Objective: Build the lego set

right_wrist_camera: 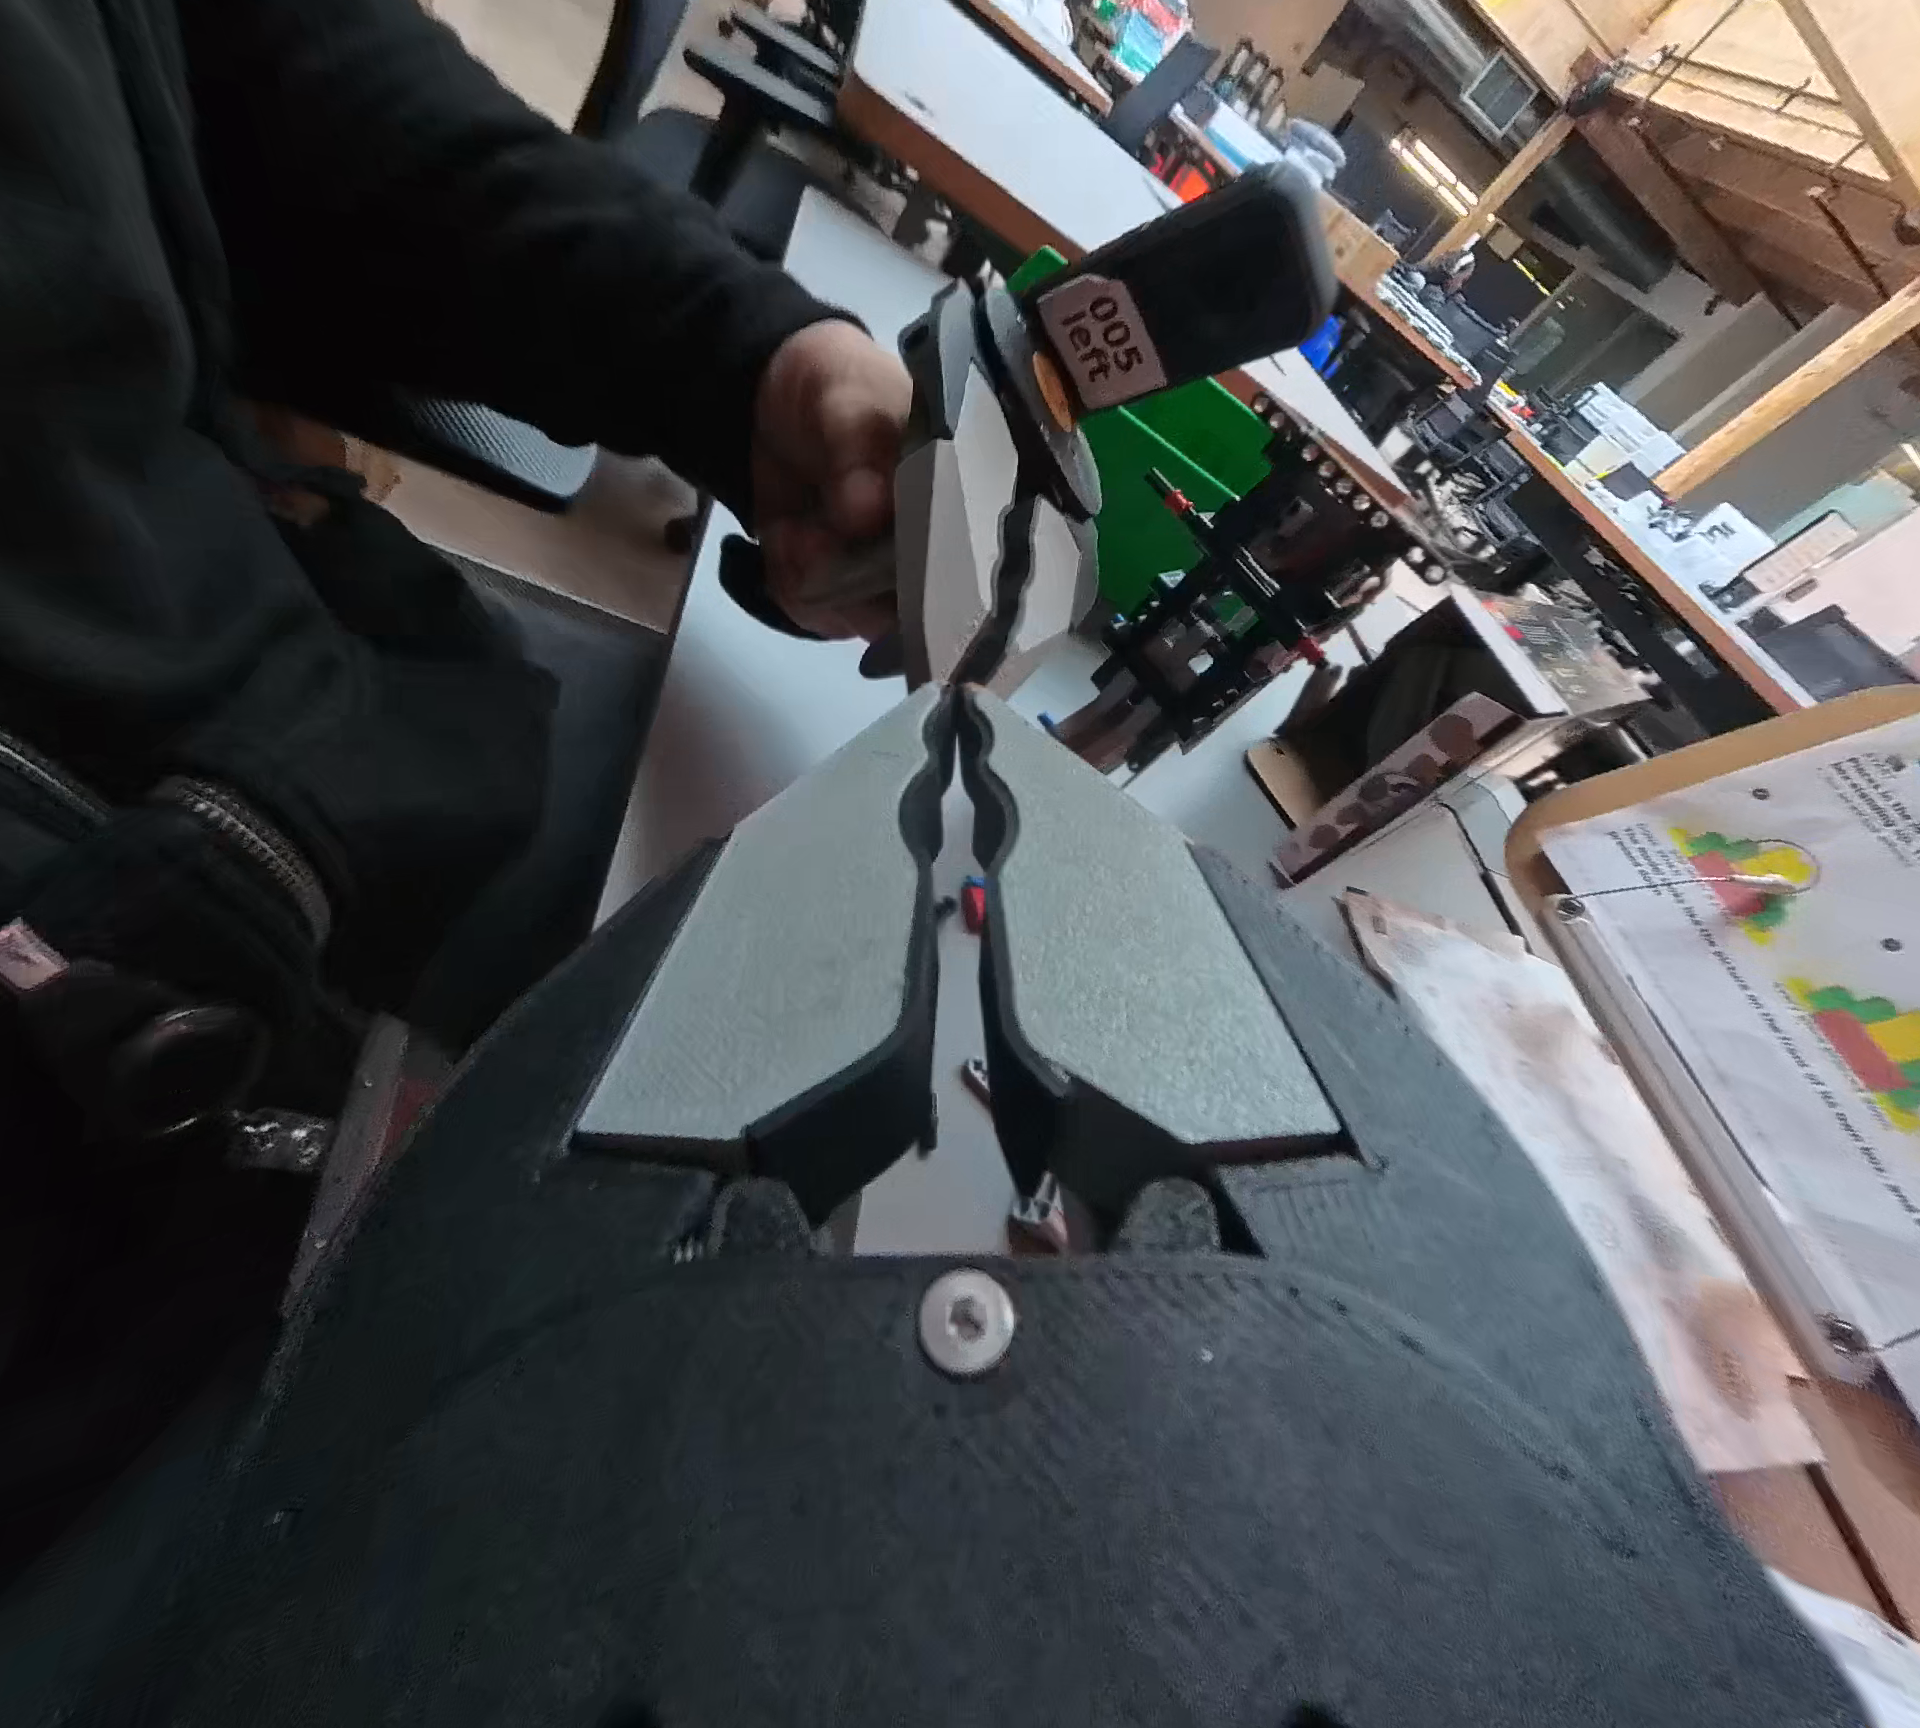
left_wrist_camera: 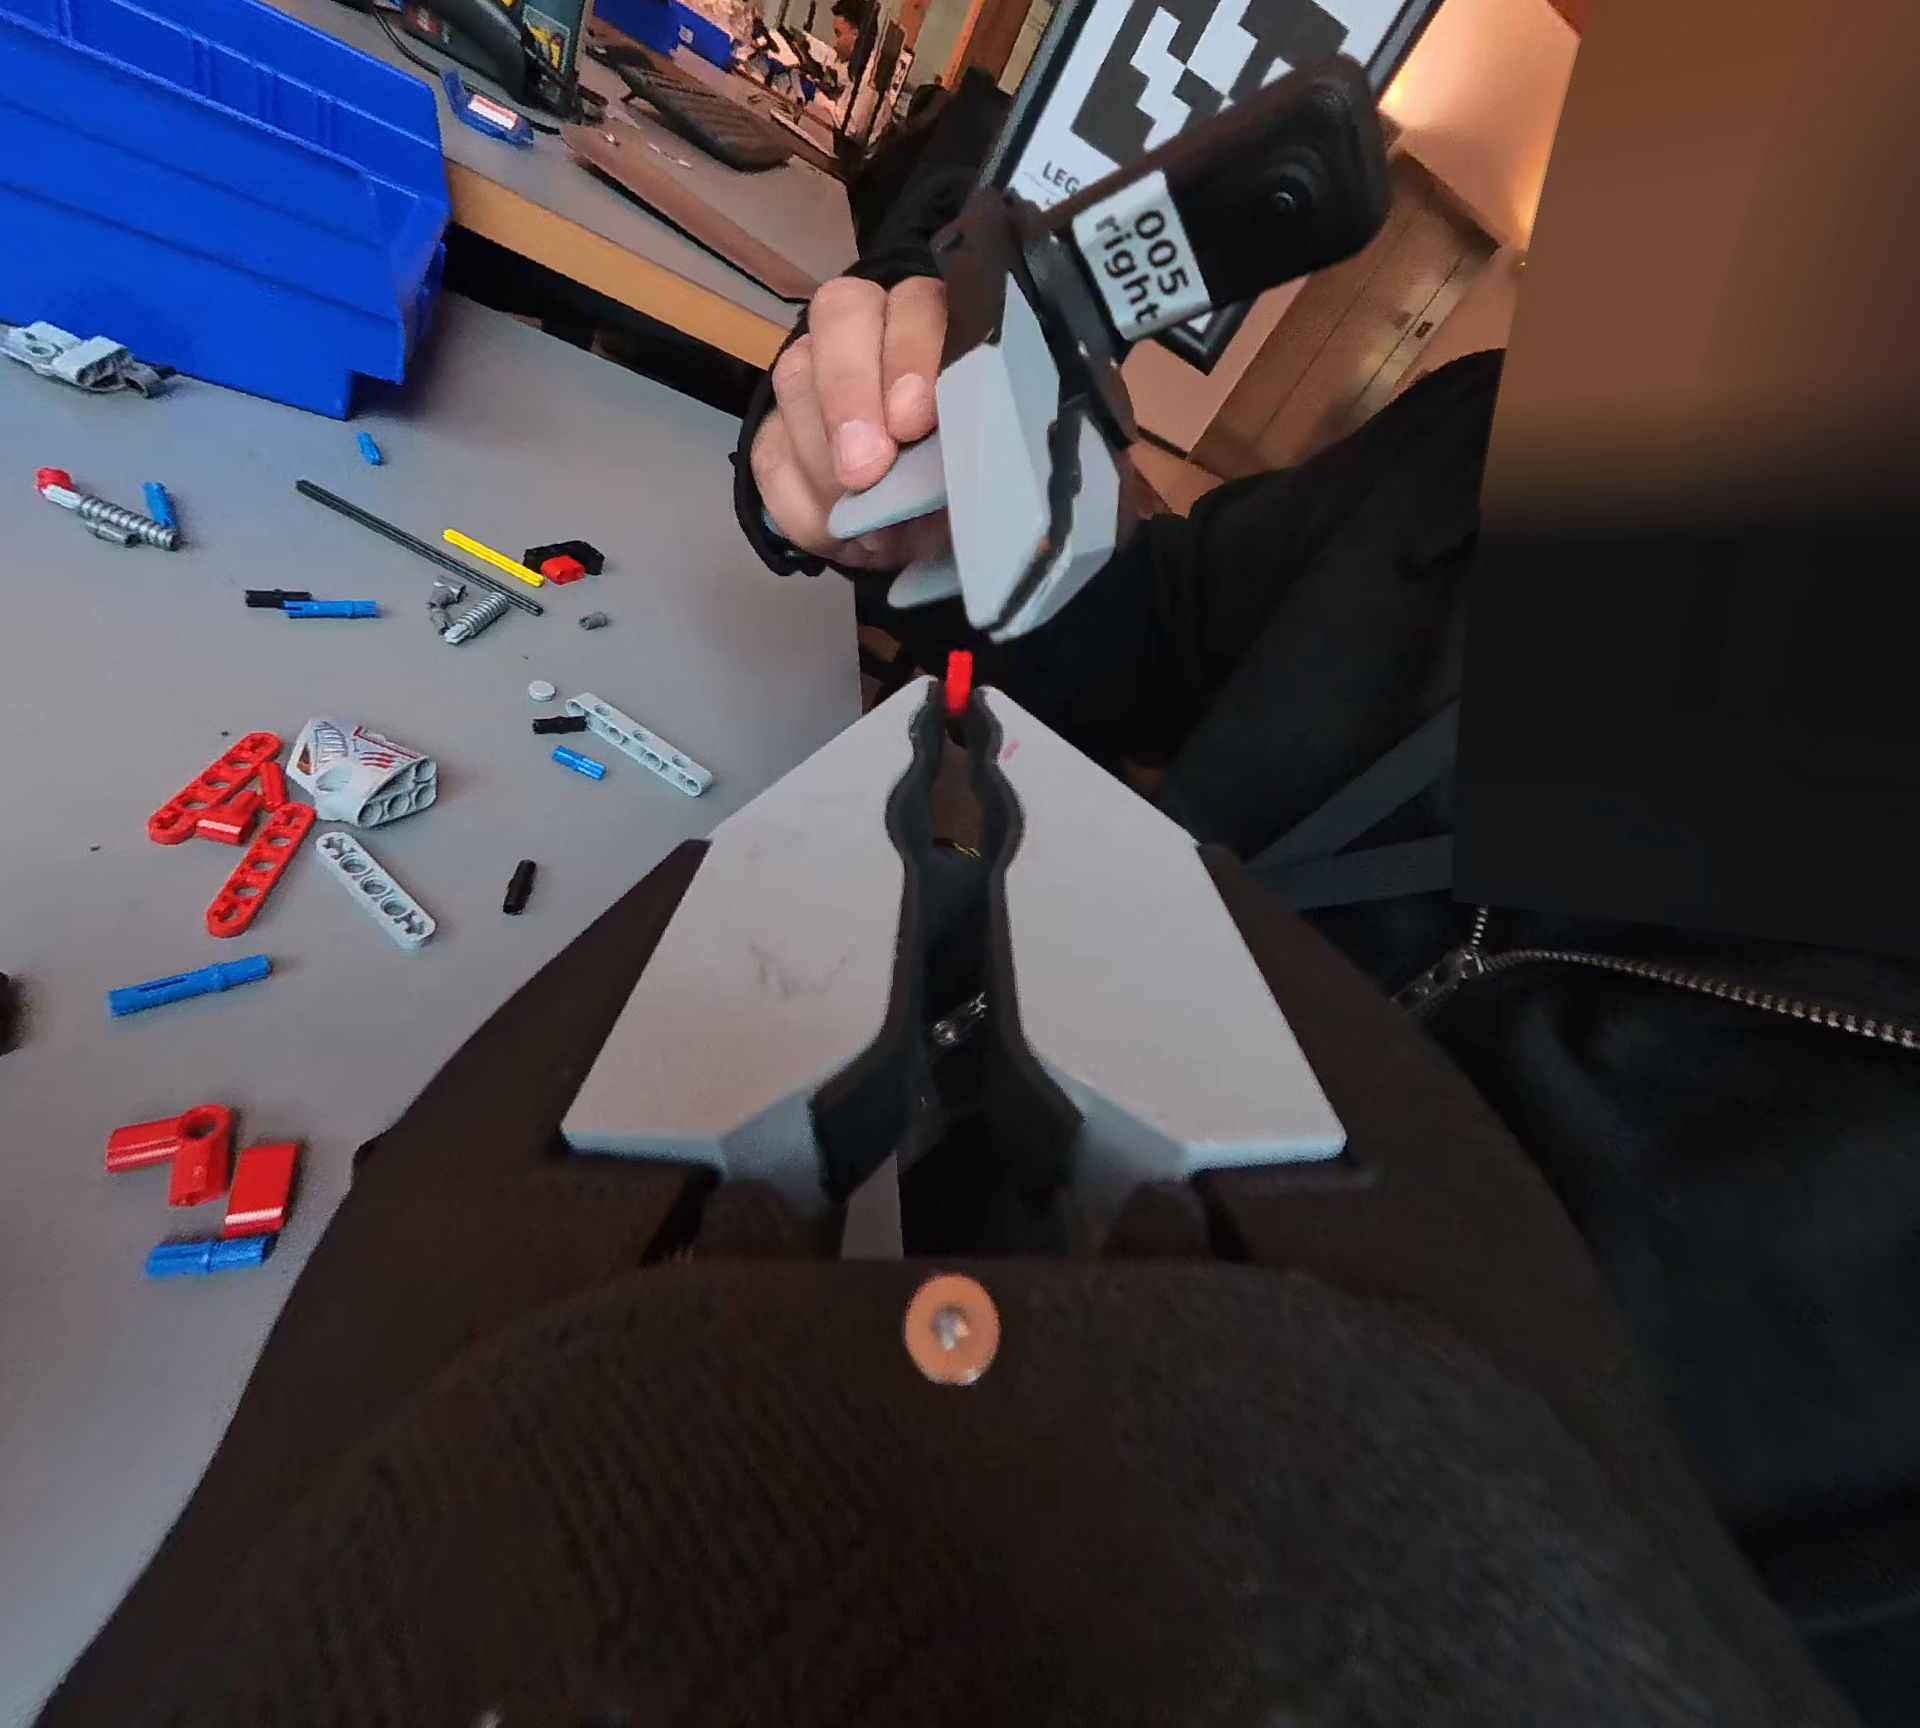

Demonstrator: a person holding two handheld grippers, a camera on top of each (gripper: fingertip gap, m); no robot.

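The left gripper (left_wrist_camera: 956,710) pinches a small red pin (left_wrist_camera: 957,679) at its tips; the right gripper (right_wrist_camera: 958,704), closed on nothing visible, meets it above the desk (left_wrist_camera: 644,473).

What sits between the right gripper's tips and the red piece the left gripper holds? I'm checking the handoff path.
Nothing: in the left wrist view, only open air separates the right gripper from the red piece pinched by the left gripper.

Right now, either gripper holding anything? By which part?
The left gripper pinches a small red piece by its lower end at the fingertips, the top poking out. The right gripper is shut tip to tip with nothing visible between.
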